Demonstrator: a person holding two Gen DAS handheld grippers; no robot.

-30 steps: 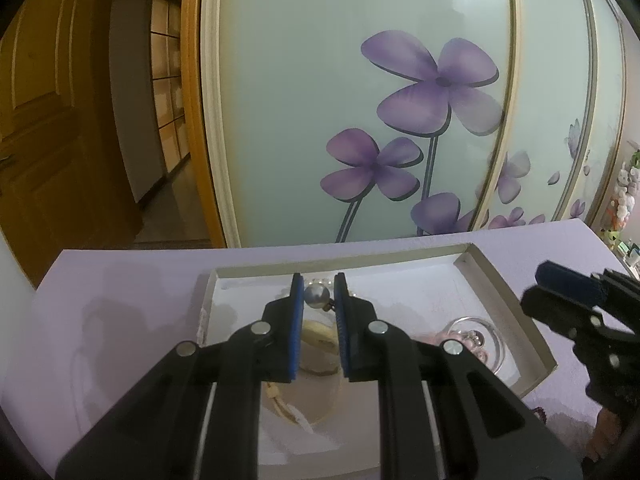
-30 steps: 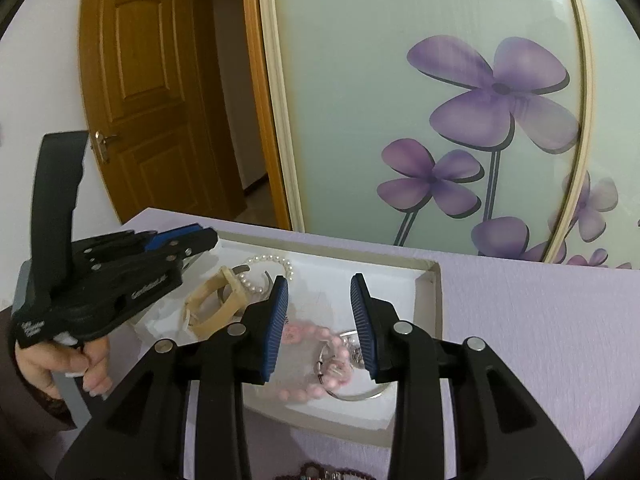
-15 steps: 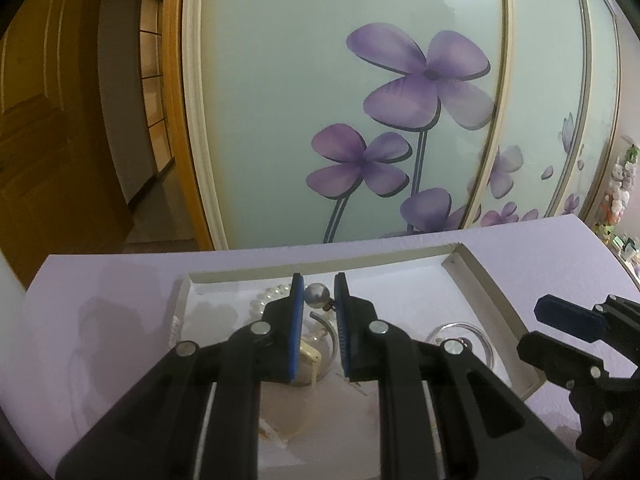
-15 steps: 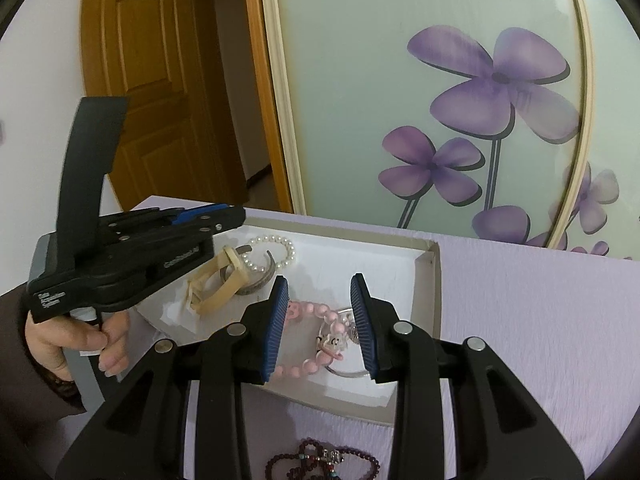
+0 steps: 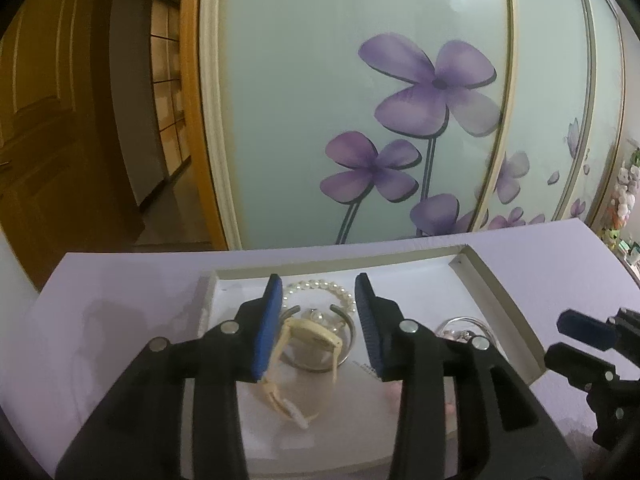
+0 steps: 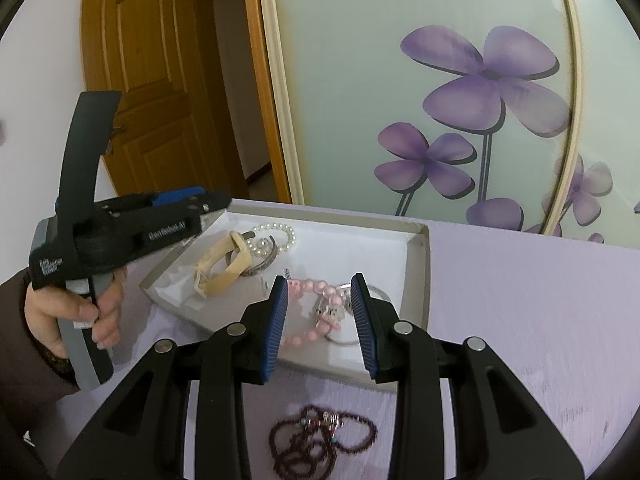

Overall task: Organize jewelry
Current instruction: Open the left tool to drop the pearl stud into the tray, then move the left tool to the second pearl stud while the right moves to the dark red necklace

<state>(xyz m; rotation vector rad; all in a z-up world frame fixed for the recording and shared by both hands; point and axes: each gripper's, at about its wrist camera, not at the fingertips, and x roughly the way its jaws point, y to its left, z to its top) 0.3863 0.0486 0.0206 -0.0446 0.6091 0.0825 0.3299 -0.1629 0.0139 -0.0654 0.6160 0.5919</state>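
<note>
Holding bracelets, white tray (image 6: 416,264); left tool (image 5: 316,320) opening, right tool (image 6: 320,320) open, both empty.

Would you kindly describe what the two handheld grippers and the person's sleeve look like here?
Both are black plastic clamp-style tools with silver rivets and ribbed blue pads. The left gripper has a grey pistol handle, a tall black rear fin and white lettering on its side. The right gripper matches it. A dark brown sleeve covers the wrist.
</note>
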